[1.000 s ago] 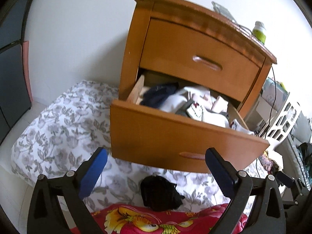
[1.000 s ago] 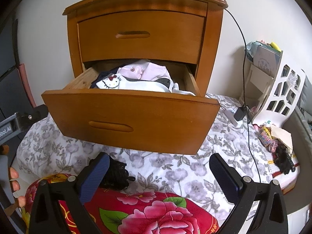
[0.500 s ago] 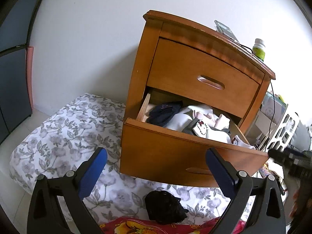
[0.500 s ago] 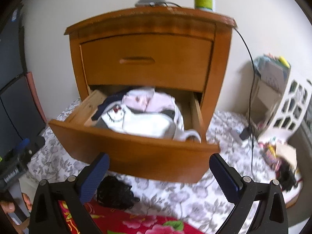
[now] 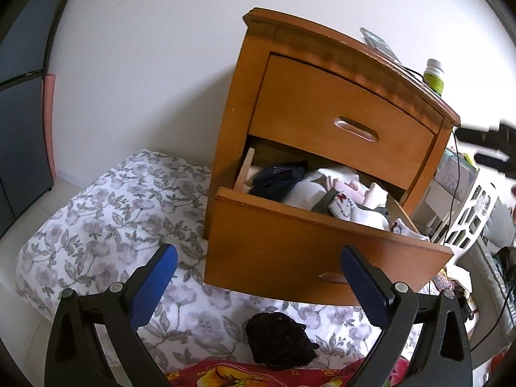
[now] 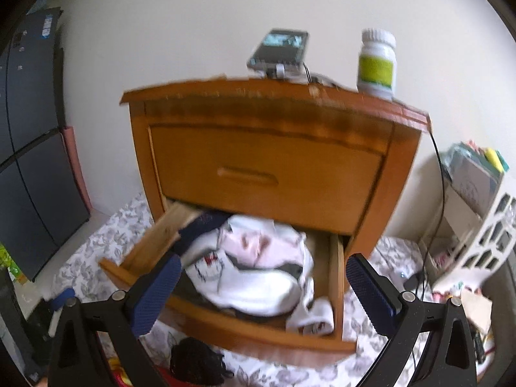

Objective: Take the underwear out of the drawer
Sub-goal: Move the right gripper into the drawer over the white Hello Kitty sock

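A wooden nightstand has its lower drawer (image 5: 309, 245) (image 6: 232, 332) pulled out. Inside lies a heap of underwear (image 5: 335, 196) (image 6: 258, 271): white, pink and dark navy pieces, one with a cartoon print. A black lacy piece (image 5: 279, 340) (image 6: 196, 366) lies on the floral bedding in front of the drawer. My left gripper (image 5: 258, 285) is open and empty, low before the drawer front. My right gripper (image 6: 261, 293) is open and empty, raised above the drawer and looking down into the heap.
The upper drawer (image 5: 342, 125) is closed. A phone (image 6: 279, 50) with a cable and a white pill bottle (image 6: 377, 64) stand on top. A white rack (image 6: 477, 245) with clutter is at the right, dark cabinet doors (image 6: 29, 167) at the left. Red floral fabric (image 5: 264, 374) lies nearest.
Both grippers have risen and pulled back; the right one climbed most and now looks down into the open drawer. Both stay open and empty. The black piece has not moved.
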A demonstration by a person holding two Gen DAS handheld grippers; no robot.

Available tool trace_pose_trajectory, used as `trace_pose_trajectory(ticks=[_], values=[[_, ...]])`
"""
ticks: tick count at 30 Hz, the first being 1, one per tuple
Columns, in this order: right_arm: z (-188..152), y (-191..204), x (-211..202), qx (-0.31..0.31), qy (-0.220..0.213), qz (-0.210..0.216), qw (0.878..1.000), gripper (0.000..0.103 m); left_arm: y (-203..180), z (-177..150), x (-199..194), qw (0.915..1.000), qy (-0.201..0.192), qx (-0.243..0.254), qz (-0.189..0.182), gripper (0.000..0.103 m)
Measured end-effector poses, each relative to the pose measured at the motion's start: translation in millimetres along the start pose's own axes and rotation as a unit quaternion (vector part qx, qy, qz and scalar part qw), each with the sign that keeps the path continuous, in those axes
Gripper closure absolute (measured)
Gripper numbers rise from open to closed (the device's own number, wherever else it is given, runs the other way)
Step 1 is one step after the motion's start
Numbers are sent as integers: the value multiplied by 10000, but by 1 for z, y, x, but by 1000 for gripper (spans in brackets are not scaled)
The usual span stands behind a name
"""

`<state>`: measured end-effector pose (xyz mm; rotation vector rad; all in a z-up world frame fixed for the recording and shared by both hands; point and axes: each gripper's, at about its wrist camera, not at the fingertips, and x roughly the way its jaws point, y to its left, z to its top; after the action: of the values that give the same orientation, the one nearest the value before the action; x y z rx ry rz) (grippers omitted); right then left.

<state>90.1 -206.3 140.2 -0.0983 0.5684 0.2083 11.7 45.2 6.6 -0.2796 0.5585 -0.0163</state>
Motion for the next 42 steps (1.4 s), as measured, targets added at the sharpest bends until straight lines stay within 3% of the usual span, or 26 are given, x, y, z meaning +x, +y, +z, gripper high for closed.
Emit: trace_pose_trajectory(ticks=[9,21,26,31,42], values=[[38,6,26,-92,314,118,9994,0,7,-3,4,9989,78,-107,439,2],[39,6,99,-230,1506,-12,9883,0,10,-5,13,9992,340,-185,107,2],[17,10,138,150,2201,175,9752,0,11,-8,18,9988,460,-185,50,2],[-20,25,177,394,3103,342,9492,0,13,-8,22,9982,560,-232,15,2],[-47,43,198,-63,3744,-26,9273,2,17,-10,26,9970,726,-277,-20,2]])
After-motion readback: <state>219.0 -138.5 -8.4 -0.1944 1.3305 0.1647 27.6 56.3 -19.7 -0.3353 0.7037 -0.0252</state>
